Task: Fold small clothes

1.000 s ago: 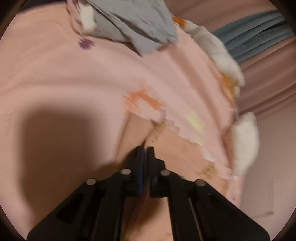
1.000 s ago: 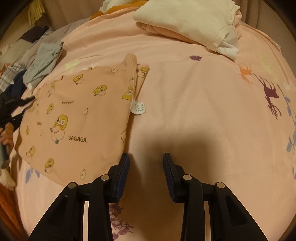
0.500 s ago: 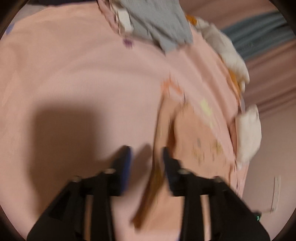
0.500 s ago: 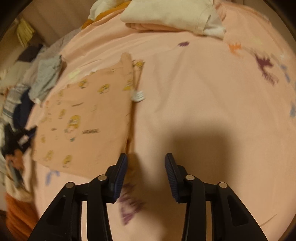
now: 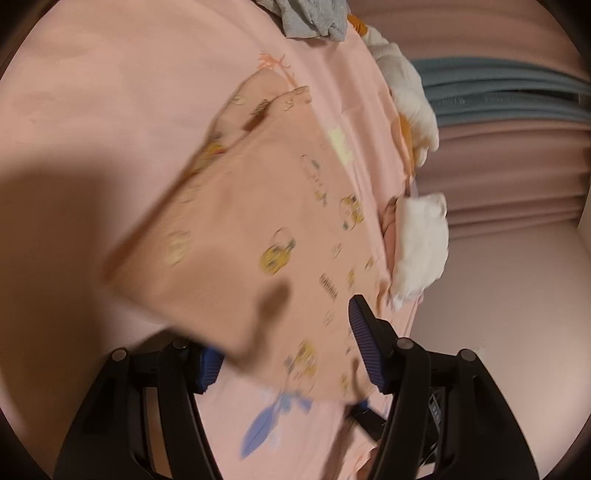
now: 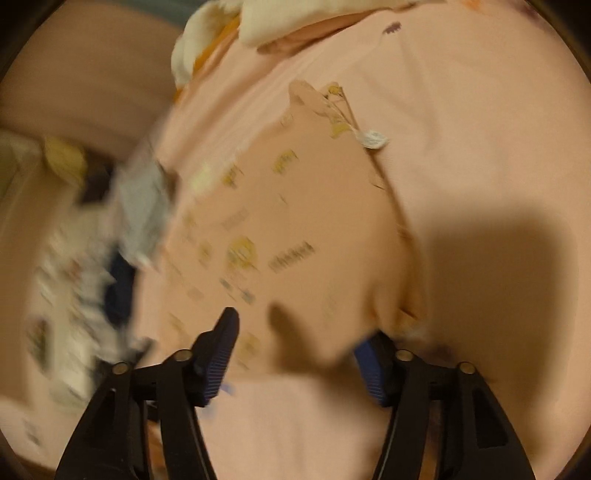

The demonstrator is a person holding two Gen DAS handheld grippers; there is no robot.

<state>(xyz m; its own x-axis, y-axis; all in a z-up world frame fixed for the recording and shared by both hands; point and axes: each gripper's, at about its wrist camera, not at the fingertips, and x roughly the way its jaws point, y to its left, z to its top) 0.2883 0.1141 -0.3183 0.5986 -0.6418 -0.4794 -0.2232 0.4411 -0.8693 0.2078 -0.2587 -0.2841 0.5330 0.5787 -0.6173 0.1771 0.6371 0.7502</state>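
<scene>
A small peach garment (image 5: 258, 221) printed with yellow cartoon figures lies folded flat on the pink blanket (image 5: 92, 92). It also shows in the right wrist view (image 6: 288, 229), with a white label (image 6: 375, 139) at its far right edge. My left gripper (image 5: 286, 350) is wide open, its jaws either side of the garment's near corner. My right gripper (image 6: 299, 354) is wide open at the garment's near edge, and the cloth covers its right finger tip. Both views are blurred.
A grey garment (image 5: 314, 18) and white clothes (image 5: 417, 243) lie along the blanket's far and right edges. In the right wrist view a blurred heap of mixed clothes (image 6: 92, 258) lies at the left and cream folded clothes (image 6: 295, 18) at the top.
My left gripper let go of the garment, opened wide and swung right over it. My right gripper opened wider and moved left onto the garment's near edge.
</scene>
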